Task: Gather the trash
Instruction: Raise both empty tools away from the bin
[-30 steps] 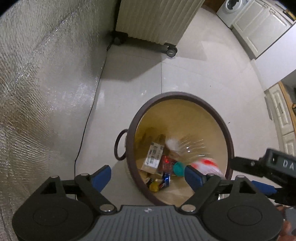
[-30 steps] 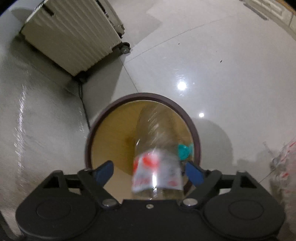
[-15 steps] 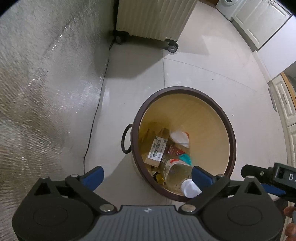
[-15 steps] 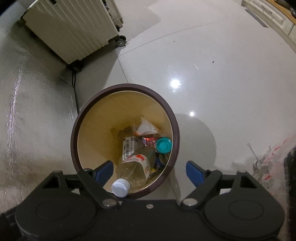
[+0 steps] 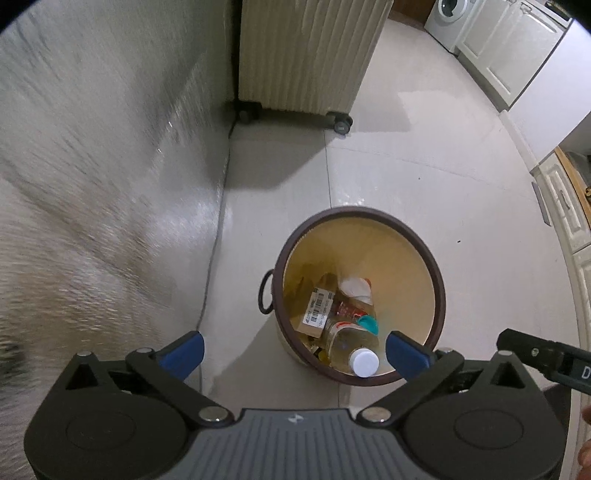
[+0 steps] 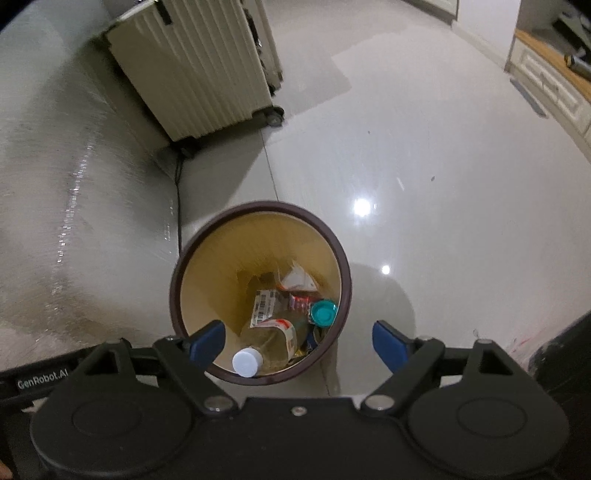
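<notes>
- Floor point(image 5: 424, 192): glossy pale tile, grout lines visible, ceiling lights reflecting in right wrist view.
- Left of bin: silvery textured wall covering point(image 5: 92, 184), blurred; a dark cable point(image 6: 178, 206) runs along its base.
- Ribbed cream suitcase point(image 5: 306, 55) on castors stands upright beyond the bin; white cabinets point(image 5: 517, 48) and washing machine point(image 5: 448, 14) far right.
- Trash bin point(image 5: 436, 280): round, brown rim, tan inside, ring handle on side, standing on the floor.
- Plastic bottle point(image 6: 275, 338), white cap, lies inside bin on wrappers, a barcoded carton and a teal lid point(image 6: 323, 312).
- Left gripper point(image 5: 293, 352): jaws fully spread, holding nothing.
- Right gripper point(image 6: 299, 341): jaws wide, opening, nothing between them.
</notes>
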The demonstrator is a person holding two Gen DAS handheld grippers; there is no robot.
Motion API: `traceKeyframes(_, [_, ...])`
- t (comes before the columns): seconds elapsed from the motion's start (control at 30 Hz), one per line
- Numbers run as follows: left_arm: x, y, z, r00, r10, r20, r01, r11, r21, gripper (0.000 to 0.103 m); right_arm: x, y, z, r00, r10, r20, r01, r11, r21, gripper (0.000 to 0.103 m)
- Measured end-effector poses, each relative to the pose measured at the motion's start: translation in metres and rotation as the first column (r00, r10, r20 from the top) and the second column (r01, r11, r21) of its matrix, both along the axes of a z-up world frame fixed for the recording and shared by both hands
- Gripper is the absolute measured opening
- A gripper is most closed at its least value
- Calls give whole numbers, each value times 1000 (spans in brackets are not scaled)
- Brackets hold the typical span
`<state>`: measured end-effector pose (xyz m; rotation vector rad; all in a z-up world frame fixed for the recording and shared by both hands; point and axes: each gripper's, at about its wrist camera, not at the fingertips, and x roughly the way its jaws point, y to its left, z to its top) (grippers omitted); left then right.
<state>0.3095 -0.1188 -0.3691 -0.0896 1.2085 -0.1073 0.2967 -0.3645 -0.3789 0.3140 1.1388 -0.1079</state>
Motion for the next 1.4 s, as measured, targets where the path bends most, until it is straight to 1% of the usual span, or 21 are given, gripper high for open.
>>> traceKeyframes(0.1, [-10, 1, 24, 999, -1, 34, 1, 1000, -6, 103, -11, 1, 22, 999, 14, 35, -13, 1000, -15, 91])
traceKeyframes(0.17, [-18, 1, 39, 999, -1, 53, 2, 1000, -12, 103, -19, 0, 36, 998, 18, 56, -17, 1000, -25, 94])
traceKeyframes(0.23, [-26, -1, 53, 998, -9, 70, 10, 1000, -3, 103, -28, 0, 52, 997, 19, 79, -17, 999, -33, 95])
traceKeyframes(0.3, [-33, -3, 68, 996, -18, 86, 18, 1000, -2, 103, -37, -1, 67, 995, 19, 102, -15, 999, -41, 100])
traceKeyframes(0.4, [-45, -4, 88, 994, -23, 103, 24, 1000, -2, 103, -49, -1, 88, 992, 14, 128, -7, 998, -55, 103])
traceKeyframes(0.53, [-62, -3, 116, 992, -26, 127, 27, 1000, -8, 103, -67, -2, 112, 989, -7, 151, 17, 997, -69, 103])
traceKeyframes(0.67, [-77, -3, 148, 985, -34, 169, 37, 999, -12, 103, -83, -3, 138, 983, -17, 181, 30, 997, -74, 103])
traceKeyframes(0.97, [-111, -6, 213, 968, -57, 246, 63, 998, -19, 103, -118, -1, 202, 968, -14, 252, 39, 995, -95, 103])
traceKeyframes(1.17, [-137, -2, 250, 955, -67, 290, 74, 997, -13, 103, -146, 2, 246, 952, -20, 306, 54, 993, -101, 103])
traceKeyframes(1.3, [-156, 5, 271, 948, -69, 310, 76, 997, -9, 103, -162, 5, 266, 944, -26, 330, 62, 993, -100, 103])
traceKeyframes(1.4, [-170, 10, 287, 938, -77, 338, 83, 997, -5, 103, -172, 9, 279, 938, -22, 345, 59, 993, -99, 103])
